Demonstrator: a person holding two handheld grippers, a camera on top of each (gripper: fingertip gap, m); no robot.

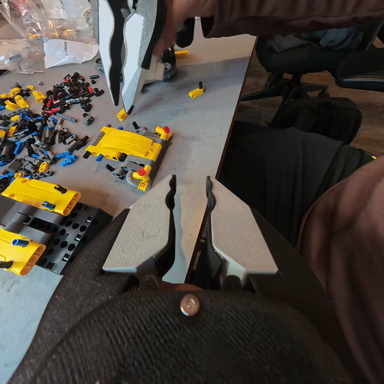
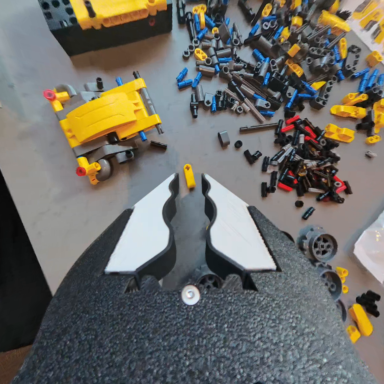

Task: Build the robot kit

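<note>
right wrist view, item one: my right gripper (image 2: 190,178), jaws apart, tips lowered to the grey table (image 2: 62,207) with a small yellow connector piece (image 2: 189,176) lying between them, untouched on either side as far as i can see. landmark for all entries: the yellow-and-grey subassembly (image 2: 104,124).

item two, the connector: just beside the subassembly's near corner, lying alone on bare tabletop. i judge it very light, rigid moulded plastic, smooth and a little slippery; likely to skate or flip if pinched off-centre. best hold is across its long flat sides near the middle, not over the rounded end with the cross hole.

item three: my left gripper (image 1: 191,180), jaws apart and empty, hanging over the table edge on the near side of the subassembly (image 1: 128,149), nothing between the tips. from here the right gripper (image 1: 122,107) stands steeply over the connector (image 1: 122,114).

item four: loose pile of blue, black, red and grey pins (image 2: 291,104), spread beyond the subassembly, away from the table edge. grey wheel hubs (image 2: 321,245) lie further out on that same side.

item five: black perforated block with yellow panels (image 1: 41,228), beside the subassembly.

hard to read: the connector's far end is partly masked by the fingertip in the left wrist view; whether a tip already grazes it i cannot tell. the block is cut off by both frames. clear bags (image 1: 41,25) glare out their contents. the right wrist view is slightly blurred.
</note>
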